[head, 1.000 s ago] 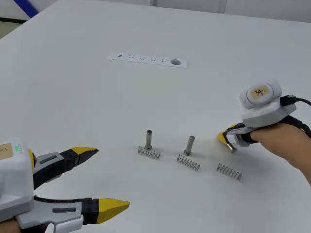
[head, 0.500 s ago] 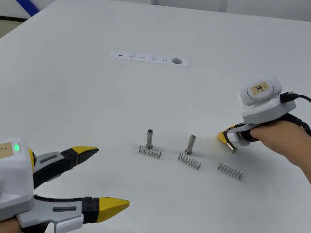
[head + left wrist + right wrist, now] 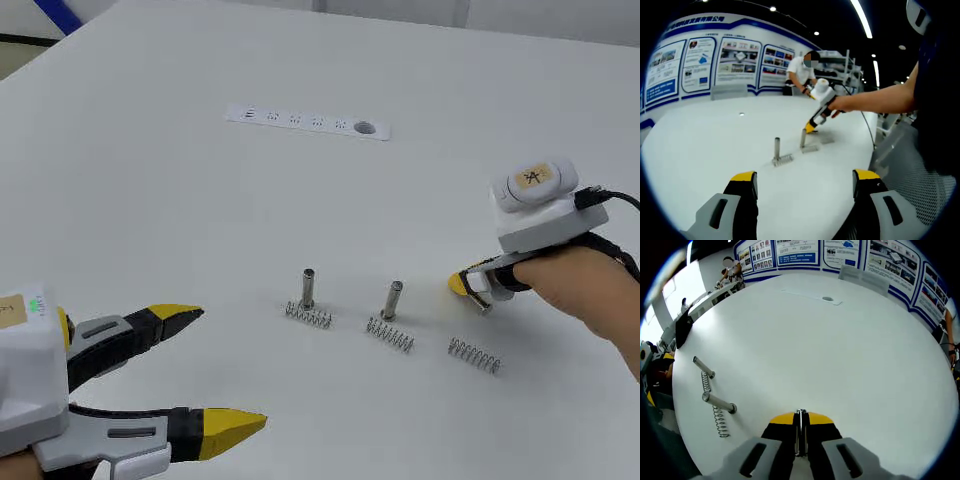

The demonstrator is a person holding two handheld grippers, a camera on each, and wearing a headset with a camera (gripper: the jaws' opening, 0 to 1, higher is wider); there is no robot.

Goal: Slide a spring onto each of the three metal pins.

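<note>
On the white table (image 3: 150, 180), the middle pin (image 3: 392, 298) stands upright, and everything else is easiest placed from it. To its left stands the left pin (image 3: 307, 287), also upright and well apart from it.

At the foot of the middle pin, on the near side, the middle spring (image 3: 389, 335) lies on its side, touching the base or just beside it (too fine to tell which). The left spring (image 3: 308, 316) lies the same way at the left pin's foot. To the right of the middle pin and a little nearer the person, the right spring (image 3: 473, 354) lies by itself on the bare top.

Also to the right of the middle pin, the right gripper (image 3: 465, 285) is low over the table. Its yellow-tipped jaws are clenched on the third pin (image 3: 800, 432), which appears as a thin strip of metal between them in the right gripper view.

Far to the left of the middle pin and nearer the person, the left gripper (image 3: 235, 366) has its jaws spread wide, grasping nothing. Beyond the middle pin, well apart from it, lies a white power strip (image 3: 308, 120).
</note>
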